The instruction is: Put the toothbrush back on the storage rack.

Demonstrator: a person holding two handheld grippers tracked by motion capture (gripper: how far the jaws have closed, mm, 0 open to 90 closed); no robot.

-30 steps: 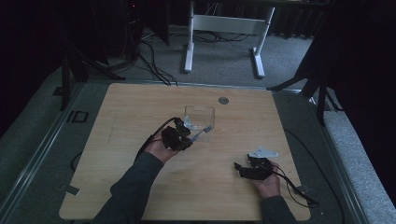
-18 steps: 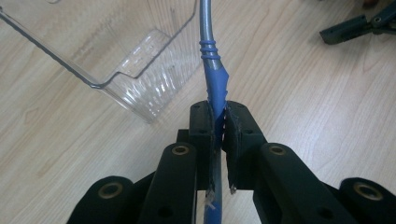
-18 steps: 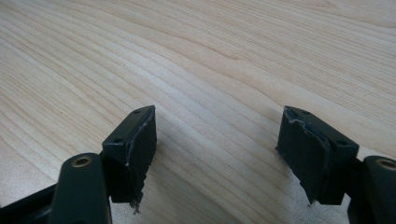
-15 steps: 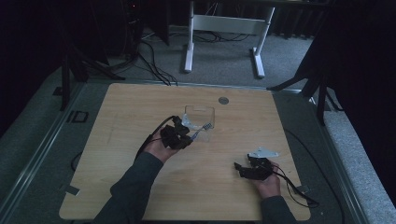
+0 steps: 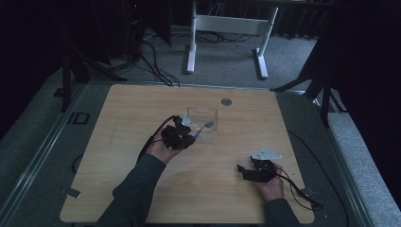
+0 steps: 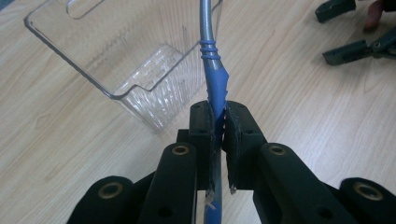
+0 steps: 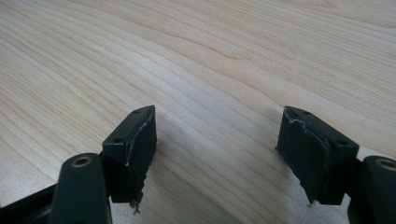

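A clear plastic bin (image 5: 202, 117) (image 6: 116, 51) stands on the wooden table (image 5: 142, 113), just past its middle. My left gripper (image 5: 188, 140) (image 6: 217, 112) is right beside the bin's near side, shut on the blue handle (image 6: 216, 86) of a metal utensil. The utensil's silver stem (image 6: 205, 18) runs up along the bin's wall, and its far end (image 5: 208, 125) lies at the bin's front right. My right gripper (image 5: 242, 170) (image 7: 217, 140) rests low over bare wood near the front right, jaws wide apart and nothing between them. It also shows far off in the left gripper view (image 6: 355, 46).
A small grey disc (image 5: 226, 101) lies near the table's far edge. A white desk frame (image 5: 227, 23) and loose cables (image 5: 151, 56) stand on the floor beyond. Carpeted floor surrounds the table.
Hardly anything: the left hand with the utensil has shifted only slightly beside the bin. The right gripper has stayed where it was.
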